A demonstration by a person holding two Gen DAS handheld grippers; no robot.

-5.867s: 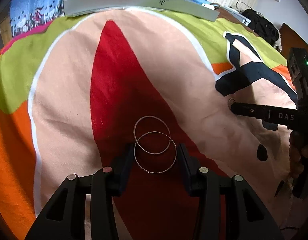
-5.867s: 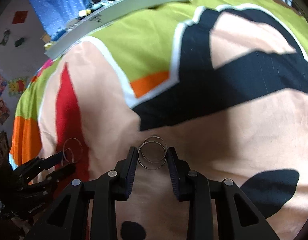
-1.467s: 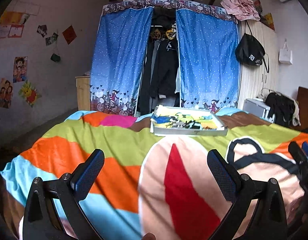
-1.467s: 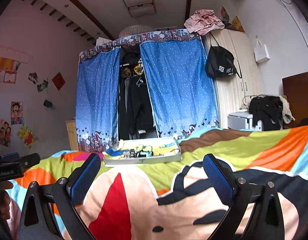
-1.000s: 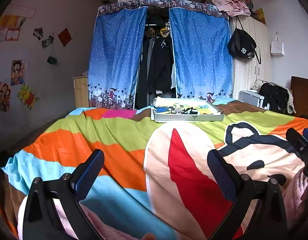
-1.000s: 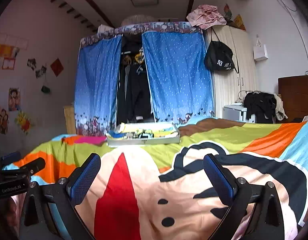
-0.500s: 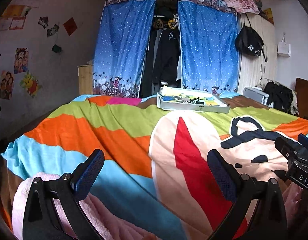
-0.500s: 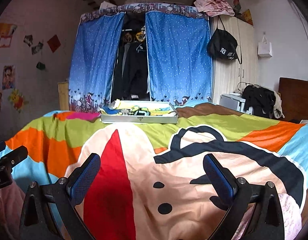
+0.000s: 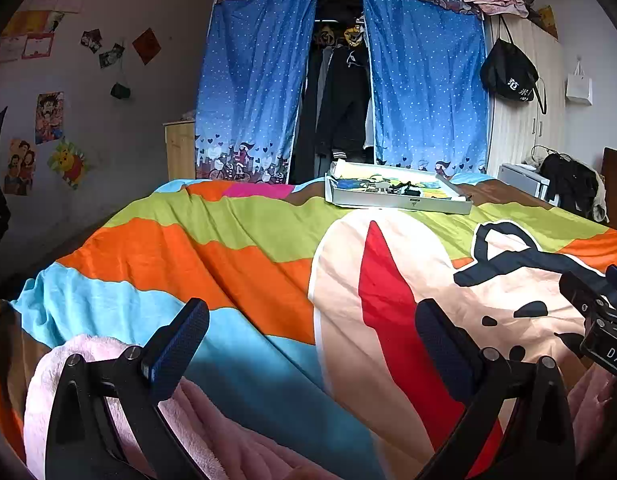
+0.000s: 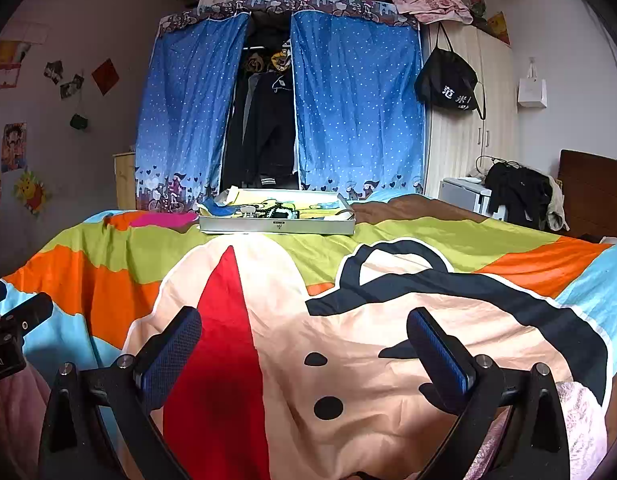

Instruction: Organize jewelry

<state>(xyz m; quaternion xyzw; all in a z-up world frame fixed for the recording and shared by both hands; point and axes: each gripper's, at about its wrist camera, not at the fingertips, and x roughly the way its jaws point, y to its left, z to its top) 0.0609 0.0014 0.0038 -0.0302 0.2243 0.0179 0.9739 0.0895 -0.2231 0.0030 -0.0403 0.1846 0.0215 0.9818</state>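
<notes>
the left gripper [image 9: 312,338] sits at the bottom of its own view, its two fingers [image 9: 176,348] spread wide with nothing between the blue-padded tips. the right gripper [image 10: 304,342] is posed the same way at the bottom of its frame, jaws wide and empty. each one's black body shows at the other view's edge: right gripper at mid right, left gripper at lower left.
</notes>
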